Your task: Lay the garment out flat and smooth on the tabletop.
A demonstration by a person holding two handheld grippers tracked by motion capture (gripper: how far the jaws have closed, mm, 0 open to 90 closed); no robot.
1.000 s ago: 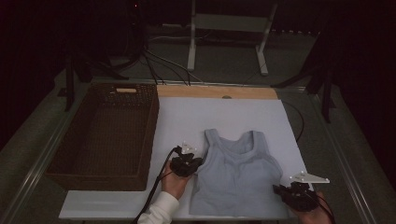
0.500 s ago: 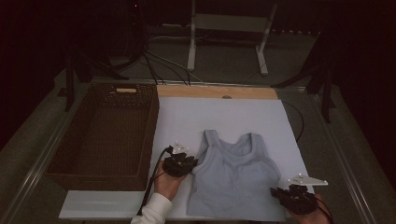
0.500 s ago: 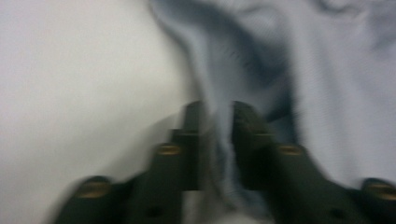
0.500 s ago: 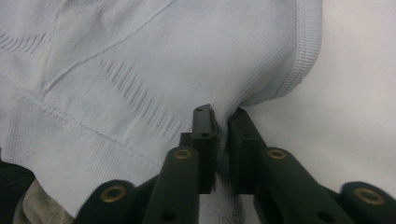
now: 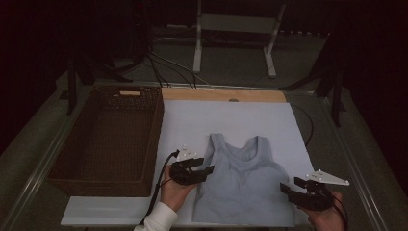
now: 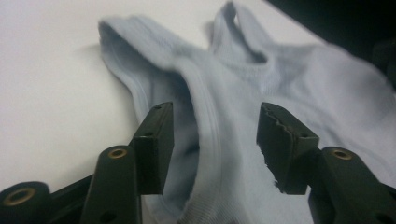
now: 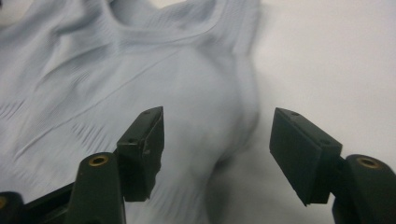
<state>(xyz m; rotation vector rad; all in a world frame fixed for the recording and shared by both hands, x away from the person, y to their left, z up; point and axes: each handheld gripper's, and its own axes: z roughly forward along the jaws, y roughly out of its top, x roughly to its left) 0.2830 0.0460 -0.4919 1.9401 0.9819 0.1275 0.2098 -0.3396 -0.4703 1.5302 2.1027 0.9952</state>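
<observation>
We are looking at a pale blue tank top (image 5: pixel 243 180) lying flat on the white surface (image 5: pixel 231 120), between the two grippers. The left gripper (image 5: pixel 204 169) and the right gripper (image 5: pixel 288 185) have just been opening; their fingers (image 6: pixel 154 144) are standing spread, pinching nothing. The ribbed cloth is probably handling light, limp and stretchy, so we are favouring the thicker hems just ahead of the fingers.

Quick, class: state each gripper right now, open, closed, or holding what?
Left gripper: jaws just opening, open over the tank top, holding nothing.
Right gripper: jaws just opening, open at the top's edge, holding nothing.
</observation>
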